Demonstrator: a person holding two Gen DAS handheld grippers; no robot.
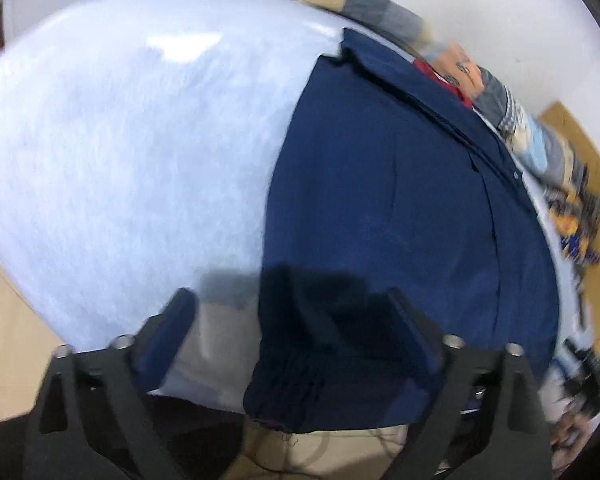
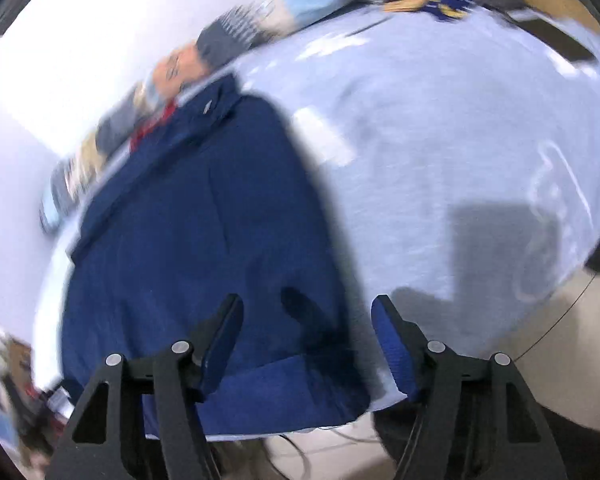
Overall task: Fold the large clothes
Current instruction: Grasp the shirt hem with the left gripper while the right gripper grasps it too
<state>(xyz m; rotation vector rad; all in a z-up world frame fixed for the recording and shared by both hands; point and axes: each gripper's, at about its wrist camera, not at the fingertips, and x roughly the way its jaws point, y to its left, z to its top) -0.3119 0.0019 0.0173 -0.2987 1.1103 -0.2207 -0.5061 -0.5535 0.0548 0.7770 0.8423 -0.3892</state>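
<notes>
though blurred, navy garment (image 2: 204, 240) near edge

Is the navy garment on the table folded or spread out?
Folded: the navy garment lies as a narrow strip on the table, layered edges showing along one side.

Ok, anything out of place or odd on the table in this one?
Nothing stands out. The navy garment lies fairly flat on the pale table cover, its near hem at the table's front edge. Both claws, left and right, hang open above it, holding nothing.
</notes>
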